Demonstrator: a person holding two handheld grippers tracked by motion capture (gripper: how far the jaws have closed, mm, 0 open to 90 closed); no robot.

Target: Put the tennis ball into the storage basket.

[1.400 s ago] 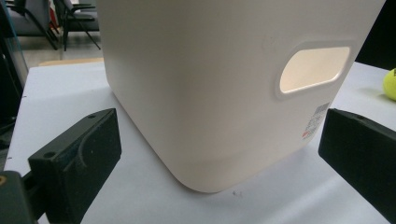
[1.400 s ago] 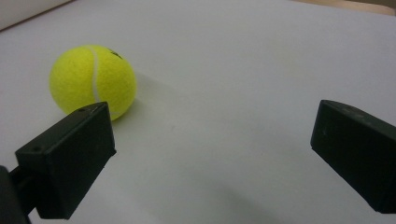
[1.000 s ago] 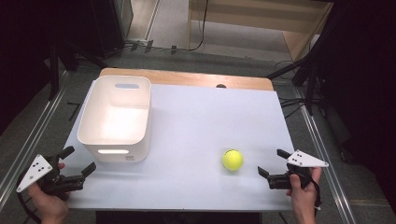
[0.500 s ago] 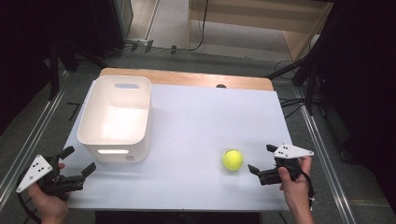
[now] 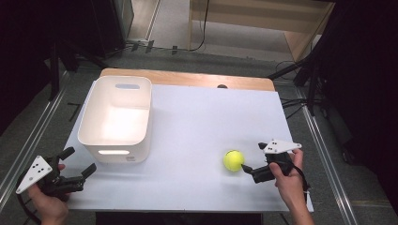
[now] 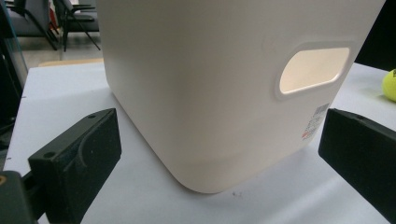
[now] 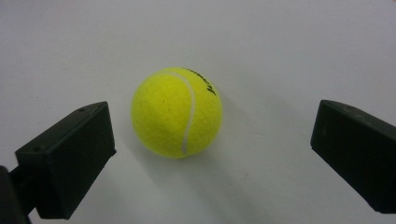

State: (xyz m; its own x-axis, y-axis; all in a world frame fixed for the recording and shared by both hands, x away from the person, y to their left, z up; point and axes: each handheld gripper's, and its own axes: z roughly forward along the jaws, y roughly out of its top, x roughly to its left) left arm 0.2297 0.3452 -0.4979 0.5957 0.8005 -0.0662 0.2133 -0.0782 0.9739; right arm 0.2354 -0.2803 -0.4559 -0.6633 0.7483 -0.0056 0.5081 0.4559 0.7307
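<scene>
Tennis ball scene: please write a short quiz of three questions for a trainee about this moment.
1. True or false: the right gripper is shut on the tennis ball.
2. Which thing stands nearest the left gripper? A) white bin B) tennis ball C) the wooden strip at the table's far edge
3. Fill in: the white bin is ____ of things.

Key:
1. False; the jaws stand open, the ball between them and nearer one jaw.
2. A
3. empty

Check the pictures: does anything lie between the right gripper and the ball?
Nothing visible does. The right gripper is open with the ball just ahead between its jaws, on bare table.
</scene>
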